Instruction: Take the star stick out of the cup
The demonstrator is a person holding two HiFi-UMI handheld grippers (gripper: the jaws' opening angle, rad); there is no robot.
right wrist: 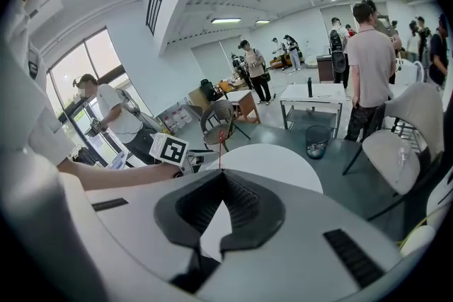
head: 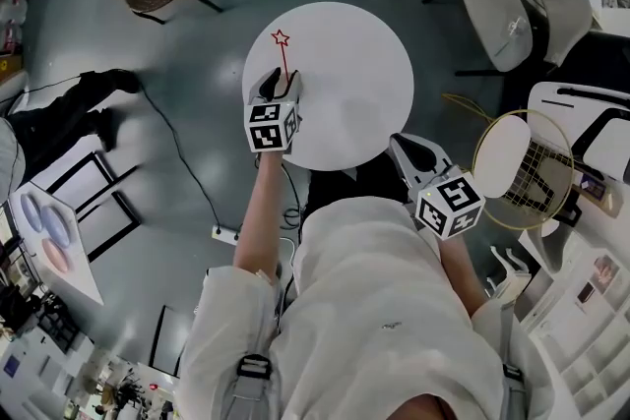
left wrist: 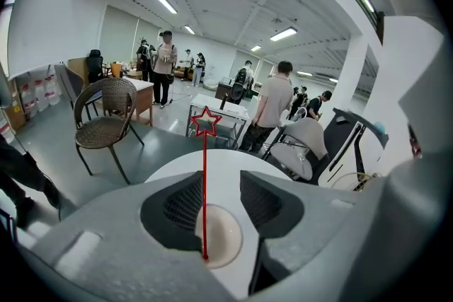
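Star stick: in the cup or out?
In. The star stick stands upright, lower end inside the white cup, between the left gripper's open fingers.

No readable text, label, brand or number in any view. Cubes on left tongs (head: 279, 83) and right tongs (head: 411, 149): square black-white marker patterns only, no letters.
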